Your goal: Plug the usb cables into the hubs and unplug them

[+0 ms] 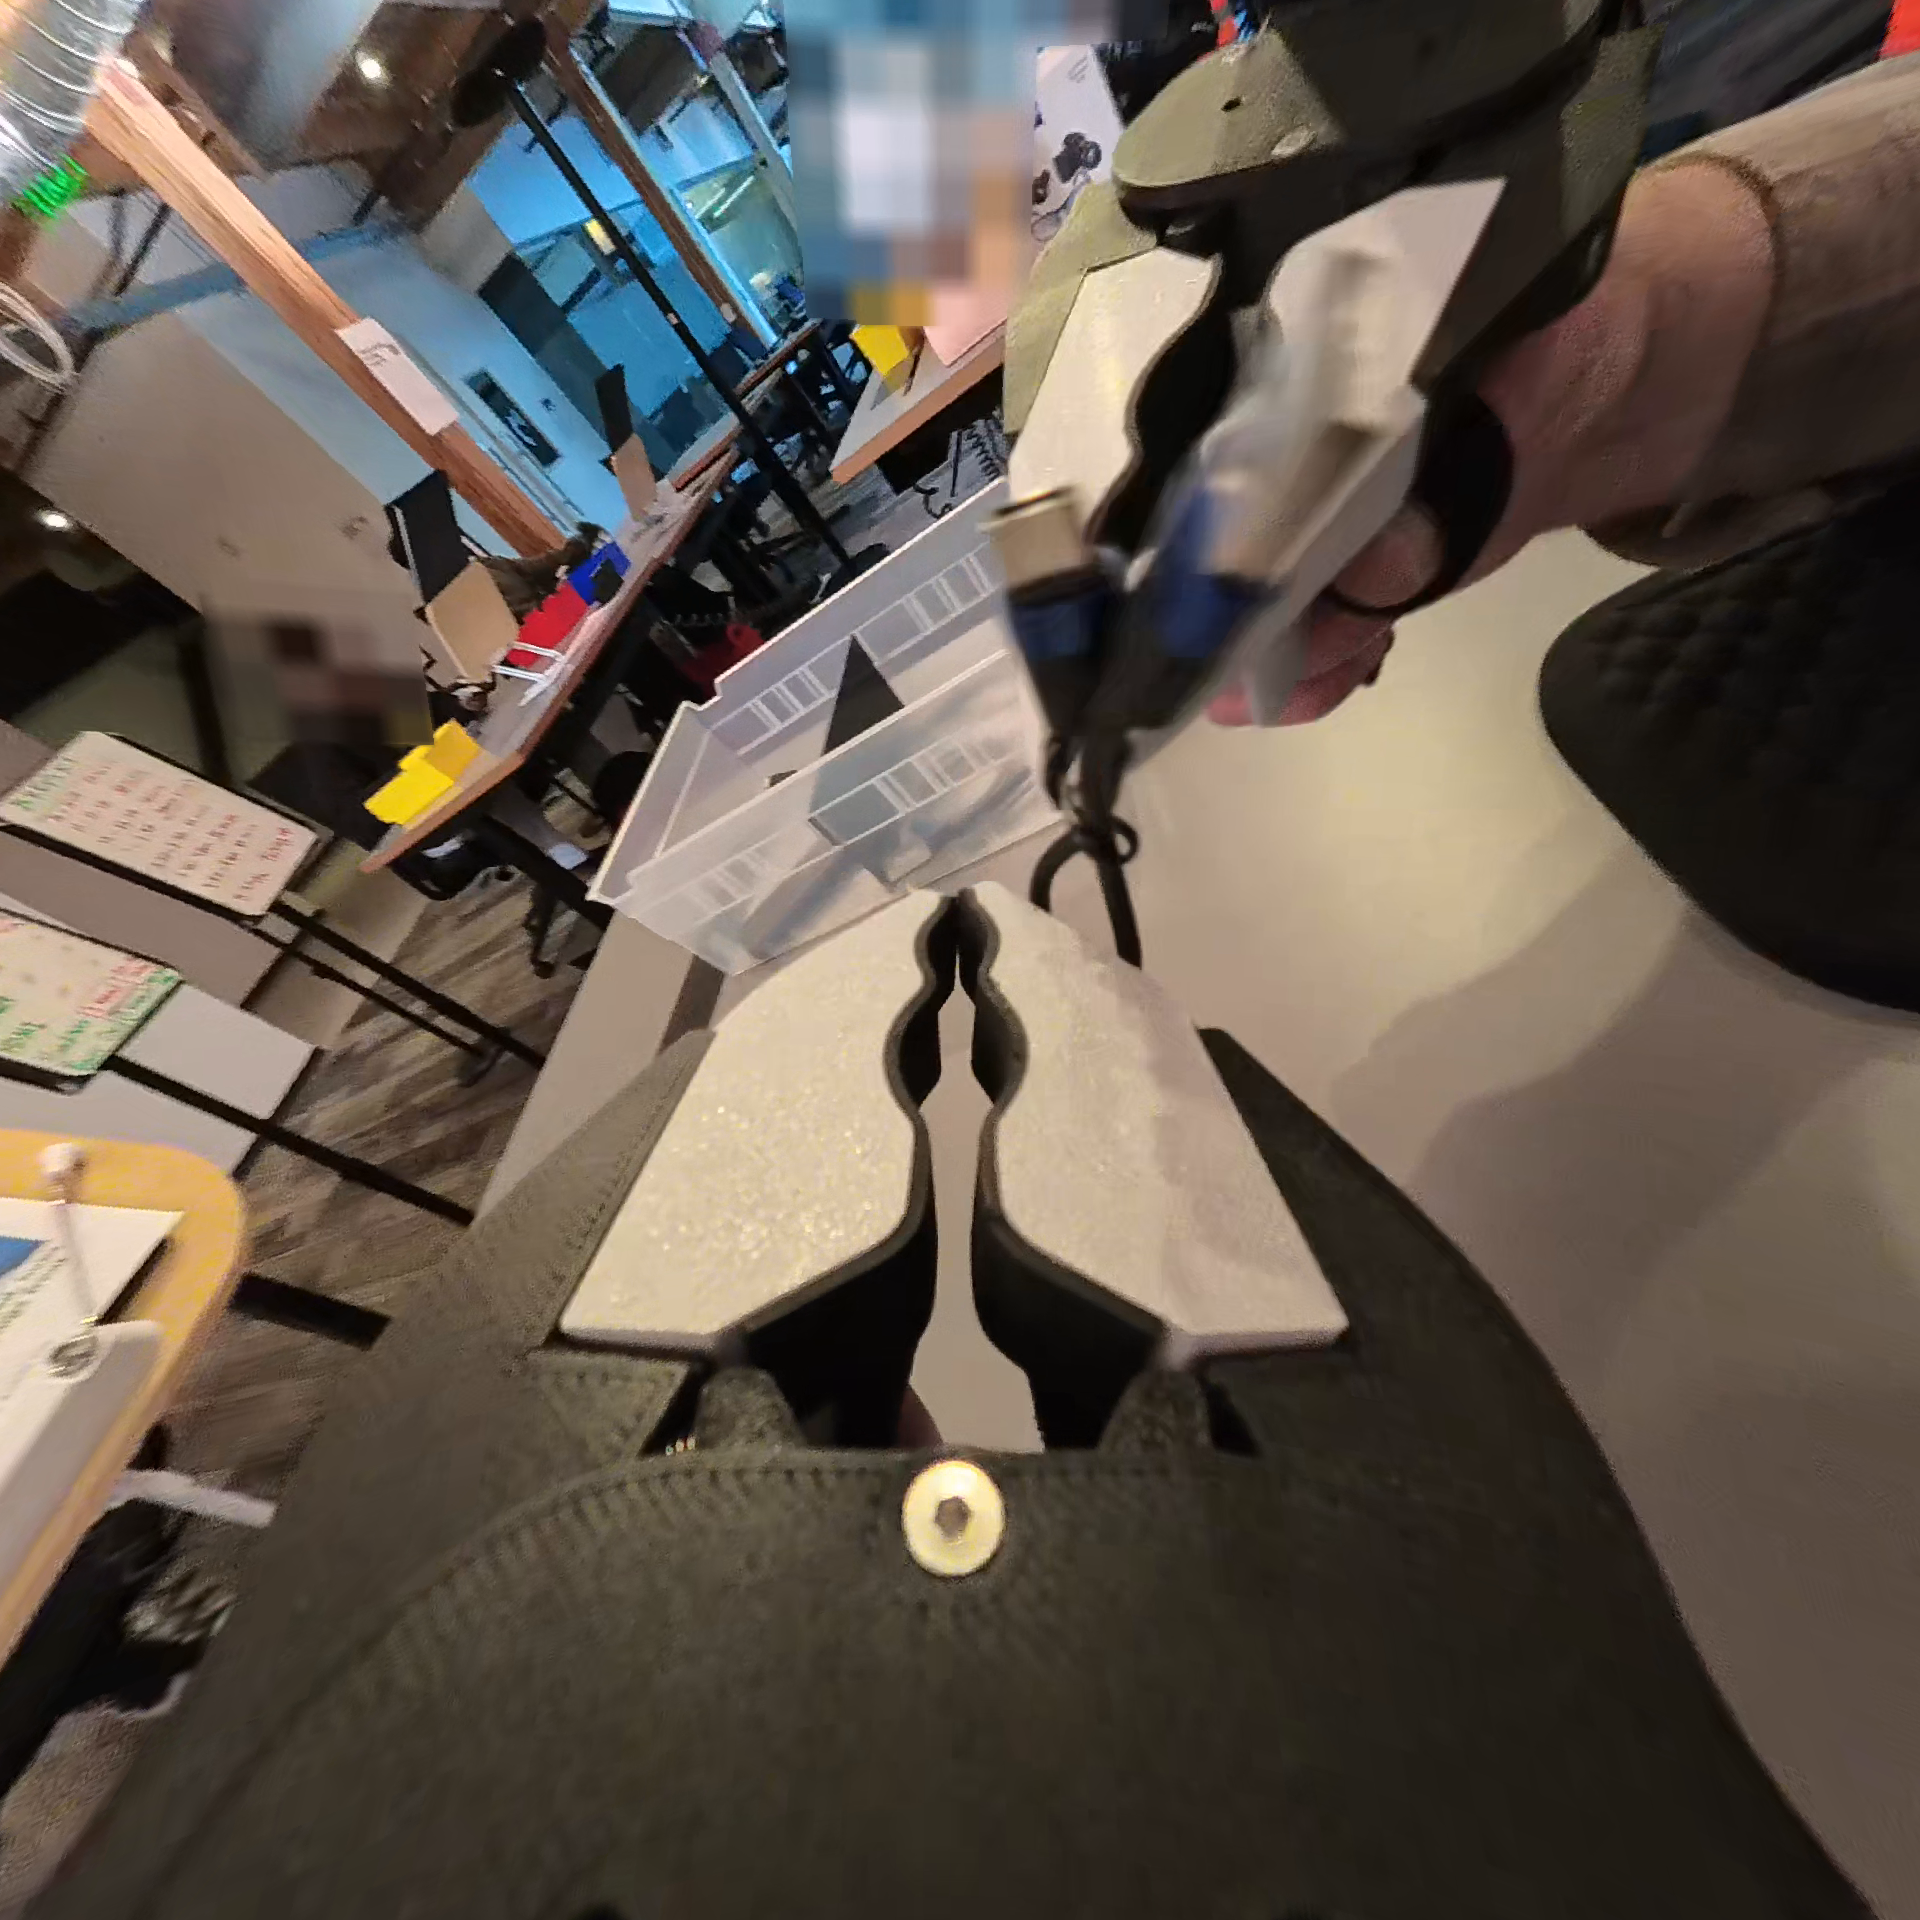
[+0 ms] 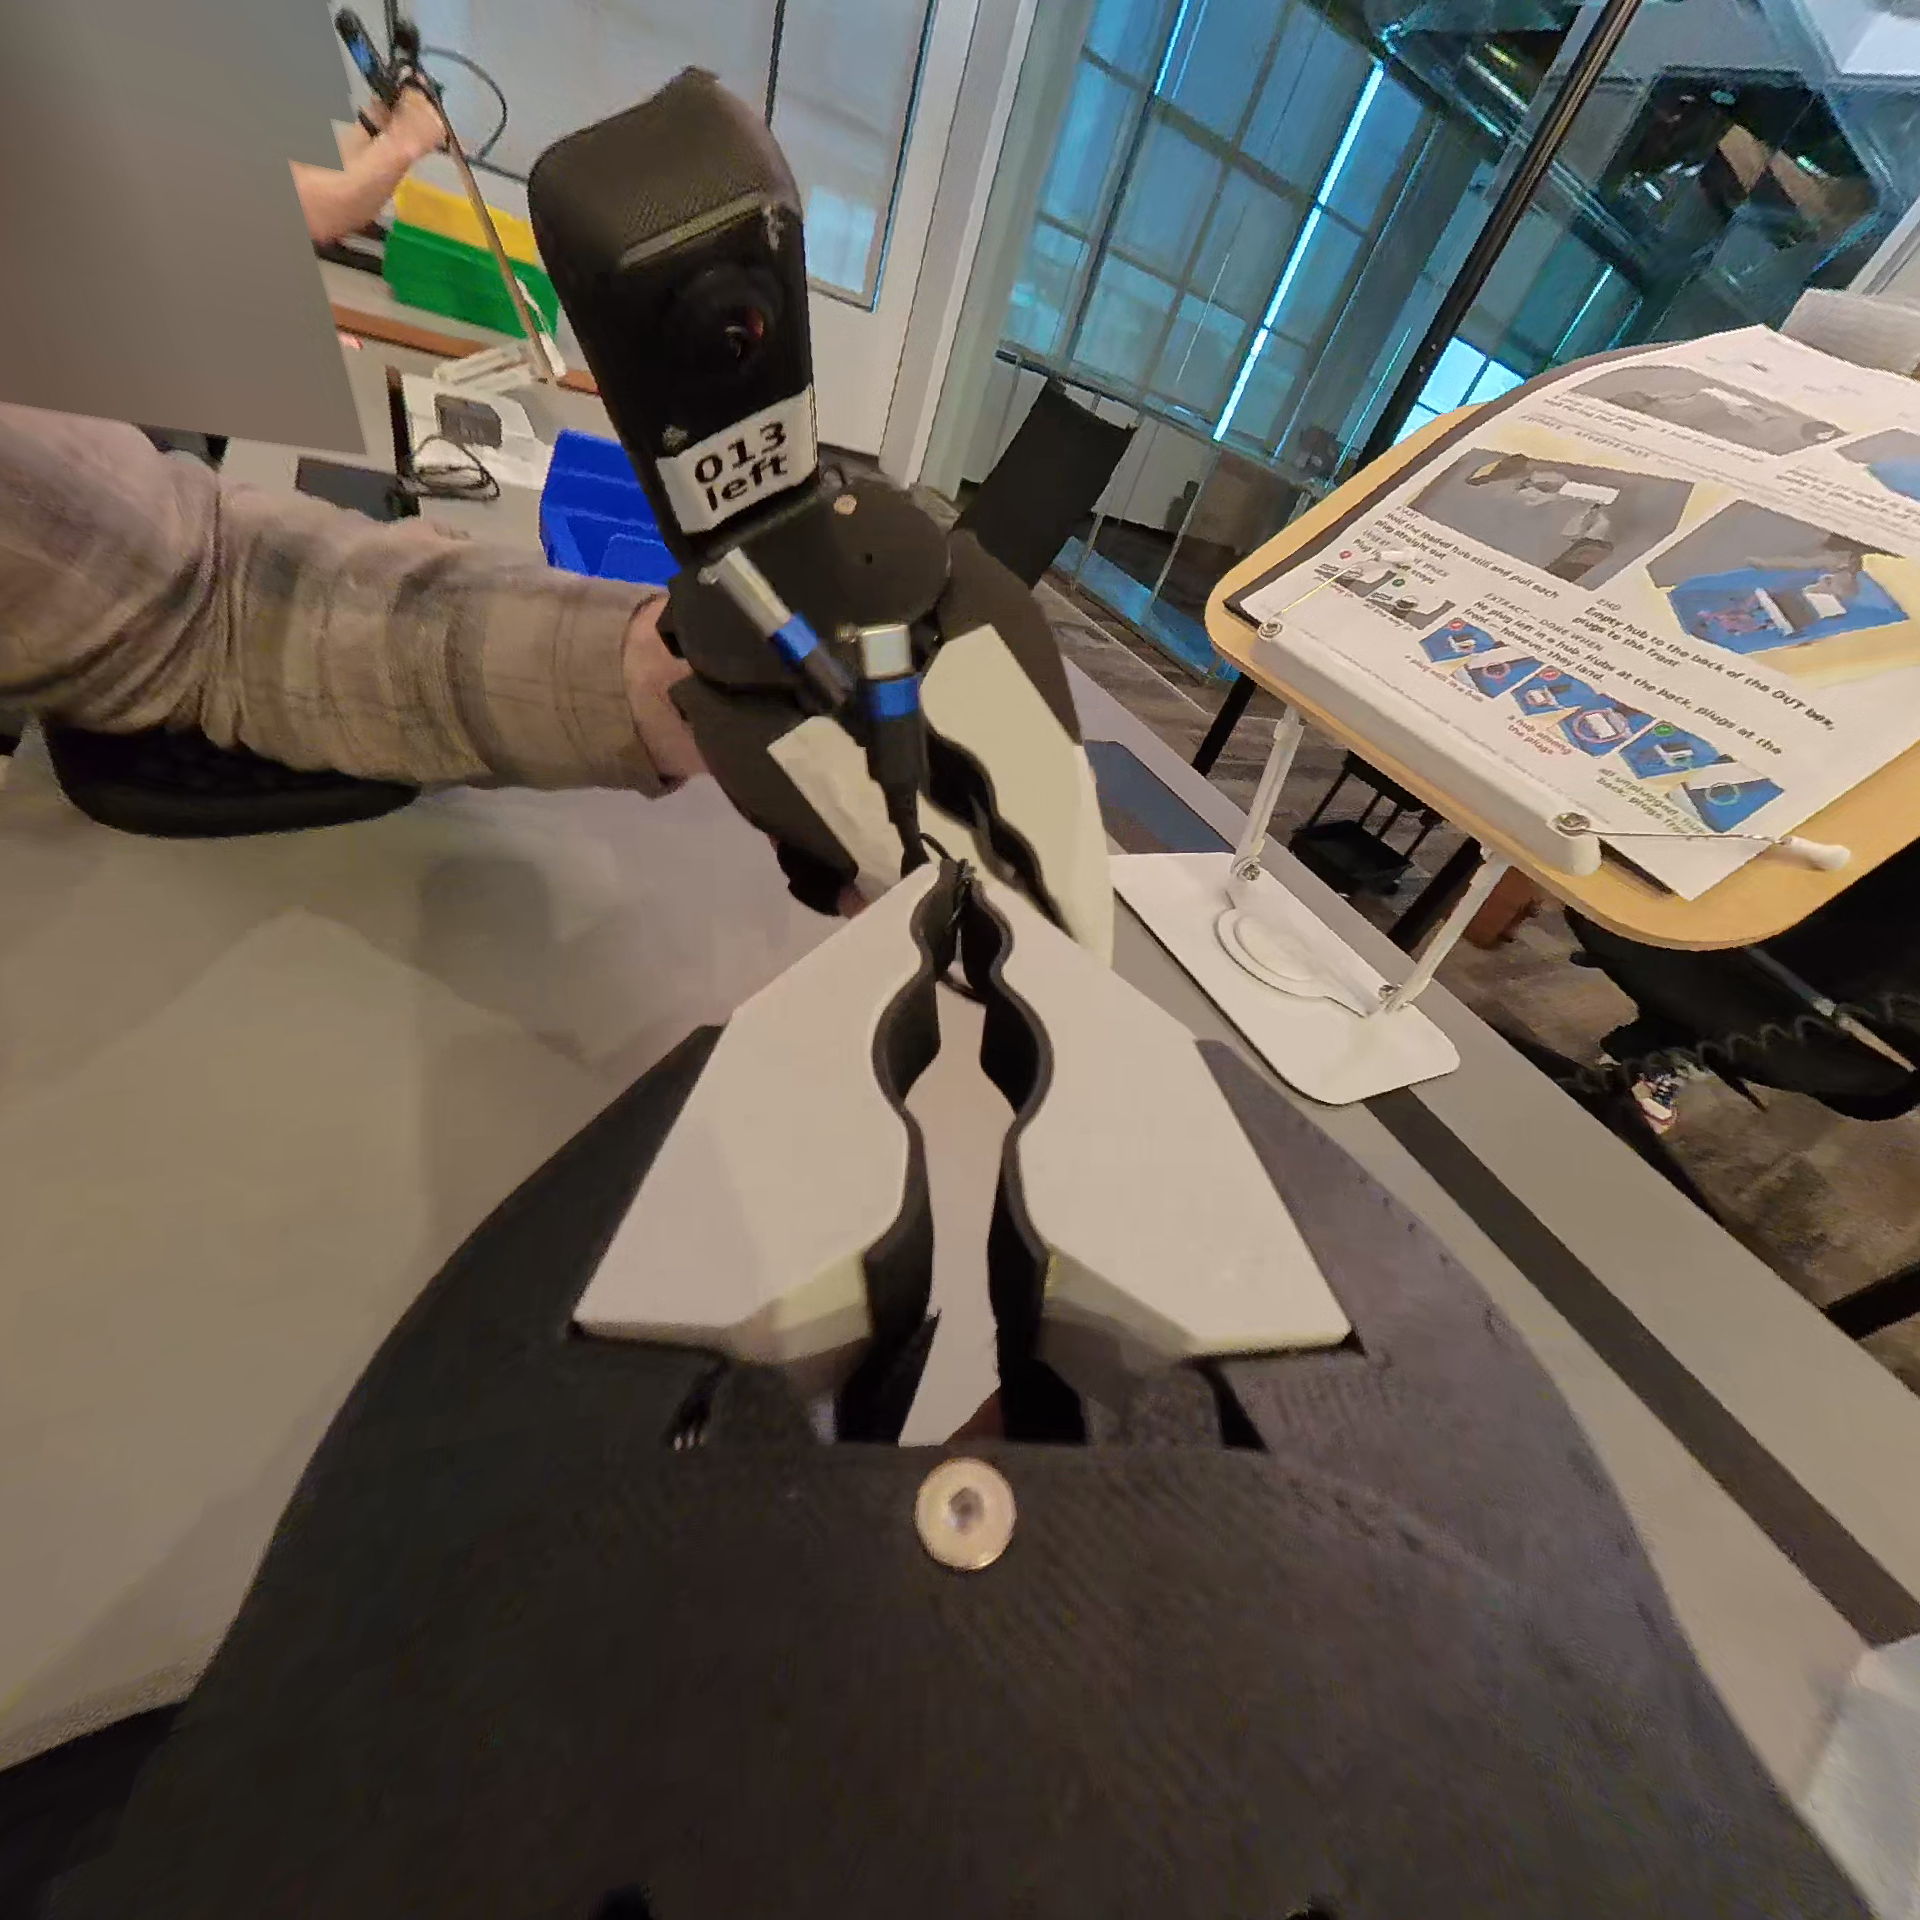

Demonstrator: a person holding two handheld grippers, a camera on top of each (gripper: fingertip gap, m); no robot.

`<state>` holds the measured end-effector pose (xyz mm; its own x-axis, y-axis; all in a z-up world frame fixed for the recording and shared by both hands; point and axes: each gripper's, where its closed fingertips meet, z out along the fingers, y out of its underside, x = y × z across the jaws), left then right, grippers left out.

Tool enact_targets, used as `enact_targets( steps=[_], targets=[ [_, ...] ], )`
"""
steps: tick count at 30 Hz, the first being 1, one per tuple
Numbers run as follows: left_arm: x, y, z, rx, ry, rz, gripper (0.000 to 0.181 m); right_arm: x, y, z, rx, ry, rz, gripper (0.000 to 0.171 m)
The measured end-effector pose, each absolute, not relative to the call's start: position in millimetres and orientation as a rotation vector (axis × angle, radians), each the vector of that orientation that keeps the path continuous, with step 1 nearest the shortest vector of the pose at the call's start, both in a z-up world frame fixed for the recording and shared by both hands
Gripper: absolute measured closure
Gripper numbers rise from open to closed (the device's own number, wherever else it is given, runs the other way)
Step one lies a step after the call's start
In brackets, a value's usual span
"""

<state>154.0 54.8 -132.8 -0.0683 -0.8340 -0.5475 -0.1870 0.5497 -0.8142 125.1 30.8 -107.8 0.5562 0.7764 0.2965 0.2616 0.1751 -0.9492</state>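
My right gripper (image 2: 951, 894) is shut on the thin black wire of a short USB cable (image 2: 891, 727). The cable's two silver plugs with blue bands stand up beyond the tips, one plug (image 2: 881, 652) upright, the other (image 2: 774, 618) leaning left. In the left wrist view the same cable (image 1: 1049, 623) hangs in front of the right gripper's white fingers (image 1: 1340, 416), its wire looping down (image 1: 1086, 852). My left gripper (image 1: 956, 920) is shut with nothing between its tips, just below and left of that loop. Its camera housing (image 2: 675, 260) shows in the right wrist view. No hub is in view.
A clear plastic bin (image 1: 727, 831) sits on the grey table (image 1: 1403, 935) beyond the left gripper. A document stand with printed sheets (image 2: 1558, 644) on a white base (image 2: 1278, 966) stands at the table's right edge. A black mesh pad (image 1: 1766, 748) lies under the person's forearm (image 2: 312, 623). The grippers are tip to tip, or close to it.
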Motion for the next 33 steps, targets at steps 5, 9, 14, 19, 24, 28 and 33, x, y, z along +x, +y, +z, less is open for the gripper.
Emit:
enact_targets(
  steps=[5, 9, 14, 19, 24, 28, 33],
  targets=[
    [158.7, 42.3, -139.5, -0.888, 1.598, -0.738, 0.180, 128.8, 36.4, -108.4, -1.411, -0.911, 0.465, 0.171],
    [161.8, 37.0, -142.3, -0.884, 1.595, -0.752, 0.170, 133.5, 41.7, -110.6, -1.439, -0.871, 0.443, 0.171],
    [165.8, 40.5, -138.3, -0.890, 1.541, -0.694, 0.154, 140.1, 47.0, -109.6, -1.465, -0.815, 0.449, 0.171],
    [167.1, 52.8, -129.3, -0.914, 1.433, -0.629, 0.145, 149.4, 55.8, -107.4, -1.494, -0.717, 0.479, 0.171],
    [165.7, 63.9, -120.4, -0.914, 1.316, -0.566, 0.129, 158.0, 64.3, -106.7, -1.517, -0.626, 0.483, 0.171],
    [163.3, 68.3, -111.4, -0.882, 1.242, -0.495, 0.118, 163.5, 68.9, -107.7, -1.538, -0.565, 0.502, 0.171],
    [157.6, 69.4, -99.6, -0.816, 1.141, -0.425, 0.112, 164.3, 72.1, -111.9, -1.560, -0.543, 0.505, 0.171]
  ],
)
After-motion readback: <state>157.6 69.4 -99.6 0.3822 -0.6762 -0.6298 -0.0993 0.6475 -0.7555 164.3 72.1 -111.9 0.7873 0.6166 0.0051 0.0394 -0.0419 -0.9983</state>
